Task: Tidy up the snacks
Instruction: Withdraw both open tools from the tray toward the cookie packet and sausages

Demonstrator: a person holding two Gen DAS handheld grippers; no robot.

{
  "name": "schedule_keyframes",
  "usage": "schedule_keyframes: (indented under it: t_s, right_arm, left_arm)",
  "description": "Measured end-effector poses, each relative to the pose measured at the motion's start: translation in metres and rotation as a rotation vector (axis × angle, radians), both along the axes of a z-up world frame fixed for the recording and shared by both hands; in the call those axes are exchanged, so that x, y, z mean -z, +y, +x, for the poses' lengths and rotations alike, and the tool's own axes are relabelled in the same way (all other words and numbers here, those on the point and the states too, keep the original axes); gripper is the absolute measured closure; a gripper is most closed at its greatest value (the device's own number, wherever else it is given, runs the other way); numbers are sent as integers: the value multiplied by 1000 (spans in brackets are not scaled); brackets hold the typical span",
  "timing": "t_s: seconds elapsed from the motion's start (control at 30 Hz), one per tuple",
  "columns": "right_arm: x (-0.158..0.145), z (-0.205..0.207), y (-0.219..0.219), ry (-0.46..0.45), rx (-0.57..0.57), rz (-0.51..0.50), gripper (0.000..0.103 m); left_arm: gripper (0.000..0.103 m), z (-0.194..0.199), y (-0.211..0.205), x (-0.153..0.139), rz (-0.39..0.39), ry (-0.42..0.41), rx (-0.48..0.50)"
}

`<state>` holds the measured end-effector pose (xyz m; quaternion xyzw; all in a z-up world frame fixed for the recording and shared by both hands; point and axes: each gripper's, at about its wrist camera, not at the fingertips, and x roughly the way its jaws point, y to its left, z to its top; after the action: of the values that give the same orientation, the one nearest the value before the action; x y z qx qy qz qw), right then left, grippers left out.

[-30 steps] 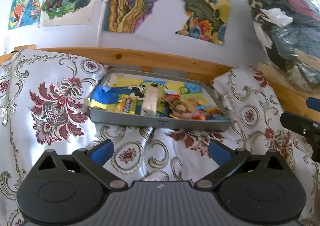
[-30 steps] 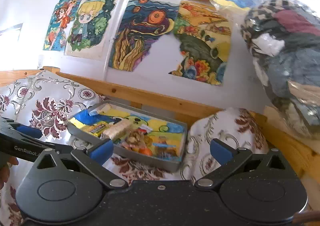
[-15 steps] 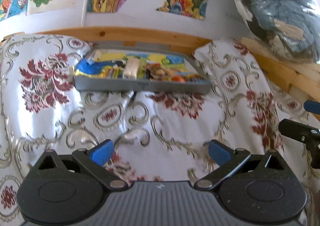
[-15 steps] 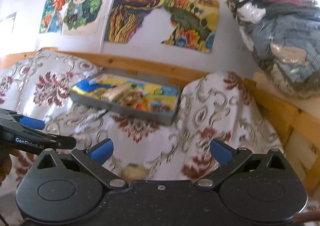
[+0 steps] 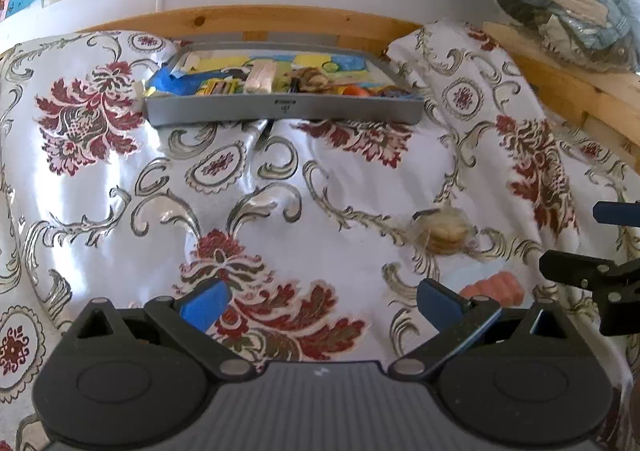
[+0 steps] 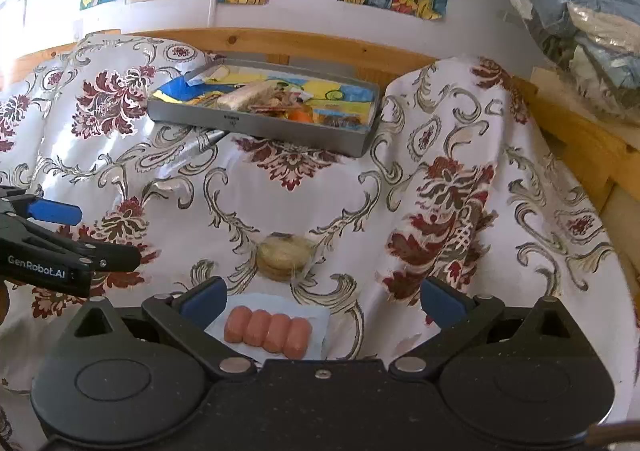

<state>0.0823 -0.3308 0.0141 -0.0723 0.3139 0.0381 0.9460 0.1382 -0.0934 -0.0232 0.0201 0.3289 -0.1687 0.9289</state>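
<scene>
Your left tongs point(image 5: 320, 303) and right tongs point(image 6: 322, 297) both stand wide apart and hold nothing, each low in its own frame over the floral cloth point(image 6: 320, 187). The sausage pack point(image 6: 267, 335) lies at lower centre of the right view between the right tongs' blue pads point(image 6: 200, 297), with the wrapped biscuits point(image 6: 285, 256) just above it. The grey tray point(image 6: 260, 123), already carrying several snacks, sits at upper centre against the wooden rail point(image 6: 304, 41), well apart from both.
</scene>
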Motion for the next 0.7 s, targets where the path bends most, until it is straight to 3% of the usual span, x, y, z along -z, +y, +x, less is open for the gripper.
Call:
schedule_keyframes:
  t_s: [0.23, 0.7]
  right_arm:
    - [13, 11, -1, 72, -33, 44, 1]
    - [27, 24, 3, 122, -108, 40, 1]
  left_arm:
    - [1, 6, 0, 2, 19, 35, 2]
    - [1, 34, -11, -3, 24, 42, 10]
